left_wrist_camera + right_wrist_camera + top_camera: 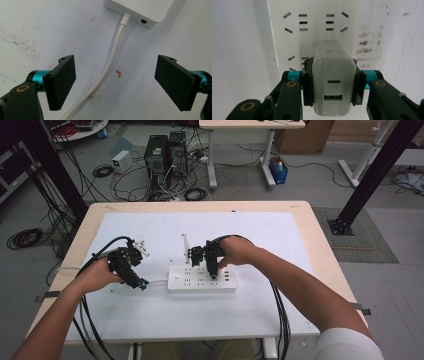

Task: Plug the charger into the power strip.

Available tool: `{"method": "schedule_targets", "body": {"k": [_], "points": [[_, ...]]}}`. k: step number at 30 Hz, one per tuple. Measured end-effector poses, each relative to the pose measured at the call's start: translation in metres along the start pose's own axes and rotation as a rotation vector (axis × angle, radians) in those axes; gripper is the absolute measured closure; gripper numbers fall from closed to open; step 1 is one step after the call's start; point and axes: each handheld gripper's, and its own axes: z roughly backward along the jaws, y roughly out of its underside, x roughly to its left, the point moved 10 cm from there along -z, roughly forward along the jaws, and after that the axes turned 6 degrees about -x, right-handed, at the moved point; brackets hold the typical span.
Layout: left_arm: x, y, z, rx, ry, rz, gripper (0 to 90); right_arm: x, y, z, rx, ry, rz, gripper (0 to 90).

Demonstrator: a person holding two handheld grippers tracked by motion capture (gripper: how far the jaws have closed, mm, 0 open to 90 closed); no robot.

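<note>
High view – right gripper point(212, 270): positioned over the white power strip point(202, 280) at table centre, pointing down at its top face.
High view – left gripper point(134, 279): at the strip's 9 o'clock end, beside the white cord point(157, 281).
Left gripper view – jaws: spread wide, holding nothing; cord point(110, 60) runs between them from 6 o'clock up to the strip's end point(140, 10) at 12 o'clock.
Right gripper view – jaws: pinching a white USB charger point(333, 77) by its two flanks, above the strip's sockets point(314, 22).
Step, judged: seating the charger into a socket.
Advice: keep the charger square to the slots, press straight down, and steady the strip with the left tool if it shifts.
</note>
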Motion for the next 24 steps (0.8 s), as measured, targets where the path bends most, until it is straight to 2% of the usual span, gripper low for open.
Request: {"method": "schedule_targets", "body": {"k": [2, 3, 5, 6, 8, 11, 13, 15, 16, 17, 19, 21, 22, 24], "points": [[-0.001, 0.000, 0.000, 0.002, 0.003, -0.007, 17.4, -0.001, -0.001, -0.001, -0.014, -0.025, -0.020, 62.7], [-0.003, -0.002, -0.001, -0.025, -0.002, 0.023, 17.4, -0.004, 0.000, -0.001, -0.024, -0.033, -0.009, 62.7], [-0.001, -0.001, 0.001, -0.018, -0.002, 0.012, 17.4, -0.004, 0.000, -0.001, -0.038, -0.057, -0.032, 62.6], [-0.001, -0.001, 0.000, -0.028, -0.005, 0.029, 17.4, -0.003, 0.000, 0.000, -0.033, -0.059, -0.045, 62.6], [0.001, 0.002, 0.002, -0.005, -0.002, 0.008, 17.4, -0.004, 0.000, -0.001, -0.047, -0.055, -0.031, 62.6], [0.002, 0.001, 0.002, -0.016, -0.005, 0.016, 17.4, -0.003, 0.001, -0.001, -0.060, -0.053, -0.037, 62.4], [0.003, 0.001, 0.002, -0.011, -0.006, 0.008, 17.4, -0.005, 0.001, -0.001, -0.075, -0.051, -0.015, 62.2], [0.004, 0.000, 0.002, -0.017, -0.010, 0.011, 17.4, -0.003, 0.001, 0.000, -0.093, -0.041, -0.015, 61.9], [0.003, 0.000, 0.002, -0.019, -0.011, 0.013, 17.4, -0.002, 0.001, 0.000, -0.111, -0.044, -0.023, 60.0], [0.004, 0.000, 0.002, -0.017, -0.013, 0.010, 17.4, -0.002, 0.003, 0.000, -0.125, -0.048, -0.043, 52.5], [0.004, -0.001, 0.002, -0.019, -0.014, 0.008, 17.4, -0.004, 0.005, 0.002, -0.178, -0.062, -0.090, 46.1], [0.005, -0.003, 0.002, -0.027, -0.019, 0.012, 17.4, -0.007, 0.007, 0.005, -0.215, -0.057, -0.144, 33.1], [0.005, -0.004, 0.002, -0.033, -0.020, 0.016, 17.4, -0.009, 0.008, 0.007, -0.236, -0.055, -0.180, 31.2], [0.006, -0.005, 0.002, -0.042, -0.028, 0.019, 17.4, -0.012, 0.009, 0.011, -0.271, -0.063, -0.210, 24.3]]}}
